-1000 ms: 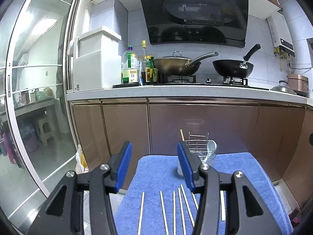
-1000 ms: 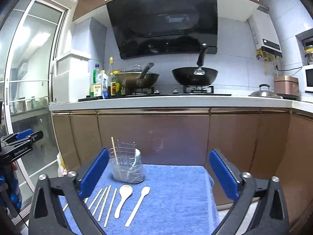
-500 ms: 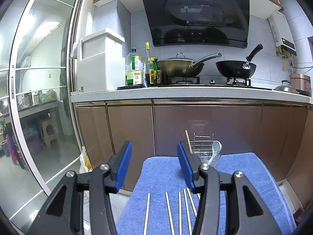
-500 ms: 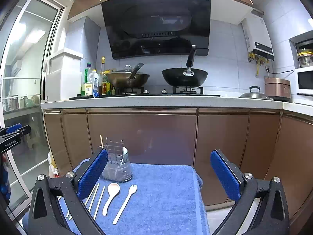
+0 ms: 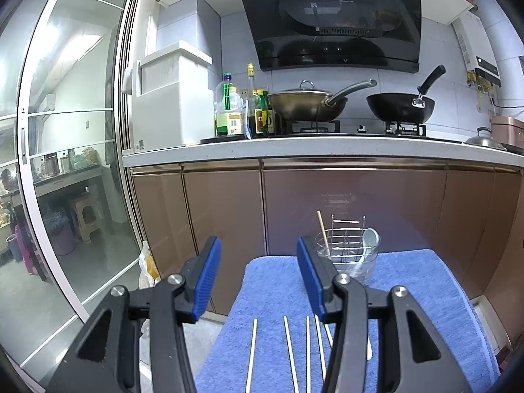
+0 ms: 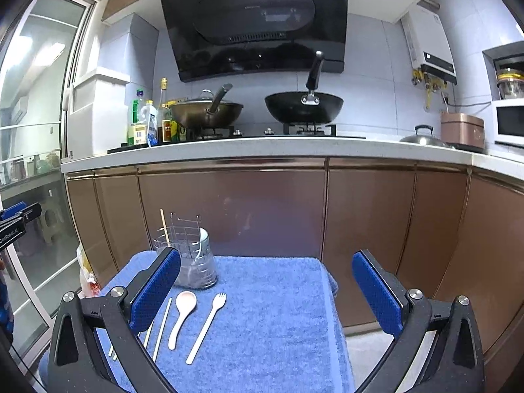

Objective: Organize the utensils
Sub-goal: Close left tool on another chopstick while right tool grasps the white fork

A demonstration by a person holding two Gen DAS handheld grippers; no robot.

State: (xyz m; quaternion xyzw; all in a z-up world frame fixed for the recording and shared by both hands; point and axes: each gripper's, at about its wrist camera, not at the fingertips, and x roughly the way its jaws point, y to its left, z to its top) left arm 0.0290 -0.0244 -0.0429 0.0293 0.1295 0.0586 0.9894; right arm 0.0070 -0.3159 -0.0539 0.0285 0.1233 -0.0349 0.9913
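A blue towel (image 5: 425, 294) covers a small table. At its far edge stands a wire utensil holder (image 5: 347, 252) with a pale spoon (image 5: 370, 239) and one chopstick (image 5: 322, 232) in it. Several loose chopsticks (image 5: 290, 350) lie on the towel below my left gripper (image 5: 257, 252), which is open and empty. In the right wrist view the holder (image 6: 190, 255) is at the far left, and a pale spoon (image 6: 183, 311), a fork (image 6: 206, 327) and chopsticks (image 6: 162, 330) lie in front of it. My right gripper (image 6: 267, 262) hangs wide open above the towel (image 6: 278, 294), holding nothing.
Brown cabinet doors (image 5: 327, 203) rise just behind the table under a white counter with two woks (image 6: 303, 108) and bottles (image 5: 229, 111). A glass sliding door (image 5: 65, 163) stands left. A plastic bag (image 6: 86, 278) sits on the floor beside the table. The left gripper (image 6: 16, 219) shows at the right view's left edge.
The right gripper's view has swung slightly to the right, so the holder and utensils sit further left. The left gripper has barely moved. Both grippers stay open and empty.
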